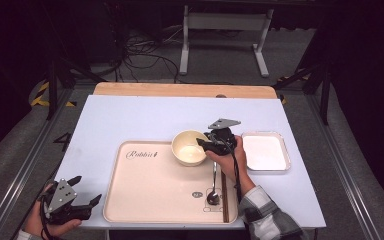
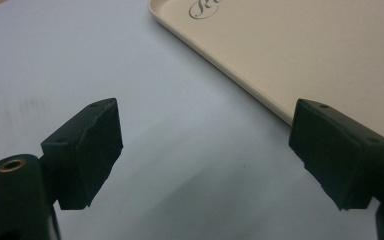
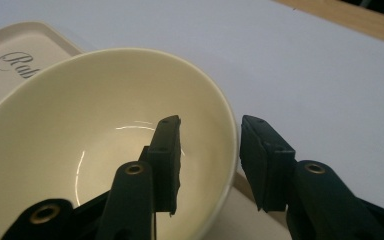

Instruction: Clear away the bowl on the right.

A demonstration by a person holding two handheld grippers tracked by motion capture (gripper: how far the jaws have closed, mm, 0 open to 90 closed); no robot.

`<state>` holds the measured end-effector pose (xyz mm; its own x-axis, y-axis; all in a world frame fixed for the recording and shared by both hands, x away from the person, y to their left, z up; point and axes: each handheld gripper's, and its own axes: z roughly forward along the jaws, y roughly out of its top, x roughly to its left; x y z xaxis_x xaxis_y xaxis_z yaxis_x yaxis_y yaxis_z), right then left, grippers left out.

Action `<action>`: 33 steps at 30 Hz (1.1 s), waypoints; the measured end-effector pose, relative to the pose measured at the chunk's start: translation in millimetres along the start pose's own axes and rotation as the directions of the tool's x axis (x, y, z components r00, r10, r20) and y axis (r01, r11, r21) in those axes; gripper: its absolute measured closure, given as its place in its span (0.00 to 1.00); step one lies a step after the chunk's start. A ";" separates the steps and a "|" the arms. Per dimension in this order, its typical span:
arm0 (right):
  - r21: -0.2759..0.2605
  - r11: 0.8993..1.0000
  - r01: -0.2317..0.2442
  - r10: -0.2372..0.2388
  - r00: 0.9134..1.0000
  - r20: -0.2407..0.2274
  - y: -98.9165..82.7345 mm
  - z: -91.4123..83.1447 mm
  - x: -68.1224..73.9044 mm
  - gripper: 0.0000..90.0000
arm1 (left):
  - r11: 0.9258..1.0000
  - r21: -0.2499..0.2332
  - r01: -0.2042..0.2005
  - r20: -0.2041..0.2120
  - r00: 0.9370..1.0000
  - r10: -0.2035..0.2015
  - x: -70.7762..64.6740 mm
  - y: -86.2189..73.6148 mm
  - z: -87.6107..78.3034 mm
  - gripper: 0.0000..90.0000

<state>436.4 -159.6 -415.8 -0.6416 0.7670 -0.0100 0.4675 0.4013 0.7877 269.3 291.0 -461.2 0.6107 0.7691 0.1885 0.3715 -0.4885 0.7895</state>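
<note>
High view shows a cream serving tray lying on a pale blue table cover, with a cream bowl standing at the tray's far right corner. The right gripper sits at the bowl's right rim, held by a hand in a plaid sleeve. Right gripper view gives the closer look — one jaw stands inside the bowl, the other outside it, so the rim wall runs between them; a slim gap shows on each side of the wall, and the pads do not press on it. A spoon lies on the tray near its right edge, bowl end toward the person, with dark chopsticks just beside it on the right. A white rectangular dish rests on the cover just right of the tray. The left gripper lies low at the near left corner of the table, beside the tray — left gripper view shows its jaws spread wide with nothing between them, the tray's edge behind.
</note>
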 end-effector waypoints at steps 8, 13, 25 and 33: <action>-0.055 0.997 0.059 -0.060 0.998 -0.019 0.5 -20.5 0.7 0.63 | 1.000 0.003 -0.001 0.017 1.000 0.001 -2.0 -0.2 0.2 0.16; -0.064 0.992 0.110 -0.112 0.993 -0.024 1.7 -33.4 2.8 0.57 | 1.000 0.000 -0.004 0.017 1.000 0.004 -1.8 0.3 0.2 0.16; -0.092 0.985 0.145 -0.152 0.986 -0.068 1.0 -62.3 0.4 0.54 | 1.000 0.001 -0.012 0.019 1.000 0.012 -2.4 0.4 -1.7 0.16; -0.105 0.987 0.122 -0.129 0.990 -0.062 -3.3 -79.3 -10.5 0.48 | 1.000 0.004 -0.016 0.022 1.000 0.016 -2.4 0.5 -1.2 0.16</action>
<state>393.3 -208.7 -369.5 -0.7329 0.6764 -0.0731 0.3193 0.4368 0.8410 267.1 289.4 -460.5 0.6317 0.7519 0.1886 0.3645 -0.5028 0.7838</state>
